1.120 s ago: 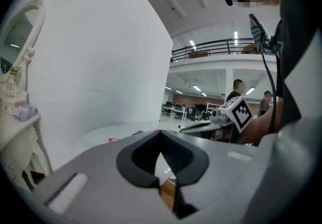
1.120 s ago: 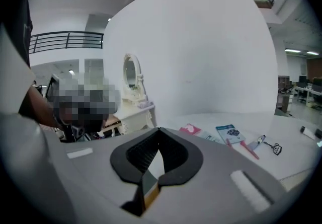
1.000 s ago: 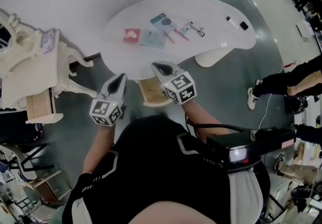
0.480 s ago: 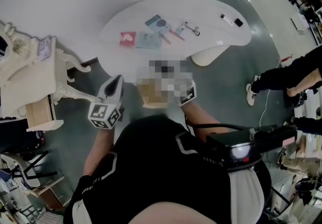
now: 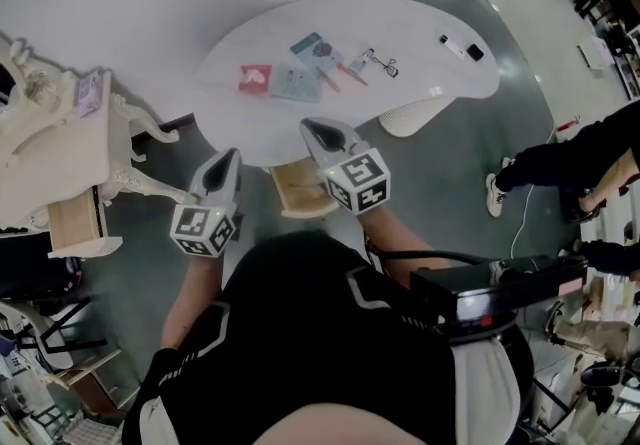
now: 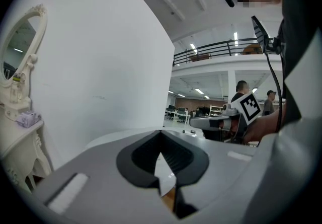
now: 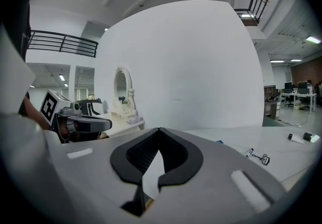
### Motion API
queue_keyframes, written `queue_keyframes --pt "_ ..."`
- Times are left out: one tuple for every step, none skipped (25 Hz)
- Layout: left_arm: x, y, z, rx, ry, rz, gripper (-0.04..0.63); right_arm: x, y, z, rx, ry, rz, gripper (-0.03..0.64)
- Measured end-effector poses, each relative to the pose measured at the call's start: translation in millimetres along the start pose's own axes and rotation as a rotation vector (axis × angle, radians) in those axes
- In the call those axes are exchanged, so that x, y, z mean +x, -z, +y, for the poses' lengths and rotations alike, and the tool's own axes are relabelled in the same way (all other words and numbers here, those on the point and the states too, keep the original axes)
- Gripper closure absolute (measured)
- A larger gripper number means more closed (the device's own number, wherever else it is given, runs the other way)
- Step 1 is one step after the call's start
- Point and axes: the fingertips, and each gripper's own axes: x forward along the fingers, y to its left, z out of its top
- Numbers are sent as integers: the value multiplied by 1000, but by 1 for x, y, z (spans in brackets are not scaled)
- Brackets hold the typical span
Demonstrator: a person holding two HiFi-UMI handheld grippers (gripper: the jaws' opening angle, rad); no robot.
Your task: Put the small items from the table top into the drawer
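Small items lie on the white curved table [image 5: 420,28]: a red card [image 5: 254,79], a pale blue card [image 5: 297,83], a teal card [image 5: 318,46], a binder clip [image 5: 385,60] and a black-and-white marker [image 5: 460,46]. An open wooden drawer [image 5: 298,188] sticks out under the table's near edge. My left gripper [image 5: 228,155] is shut and empty, held in the air left of the drawer. My right gripper [image 5: 310,126] is also shut and empty, above the table's near edge. The right gripper view shows the binder clip [image 7: 261,158] and the marker [image 7: 302,137] far ahead on the right.
A white ornate vanity [image 5: 50,133] with an oval mirror [image 6: 20,52] stands at the left, one wood-coloured drawer [image 5: 75,223] pulled out. A person's legs and a shoe [image 5: 497,195] are on the floor at the right. The table's base [image 5: 410,113] shows under its far side.
Both grippers stay shut and almost in place. The left one has drifted slightly left and down in the head view.
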Motion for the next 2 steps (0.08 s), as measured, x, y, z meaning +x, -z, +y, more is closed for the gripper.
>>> queue_keyframes --pt "0 0 1 -3 -3 -2 595 0 0 -1 3 7 1 617" --pt "-1 0 1 -7 -5 -4 595 0 1 -2 7 14 3 617"
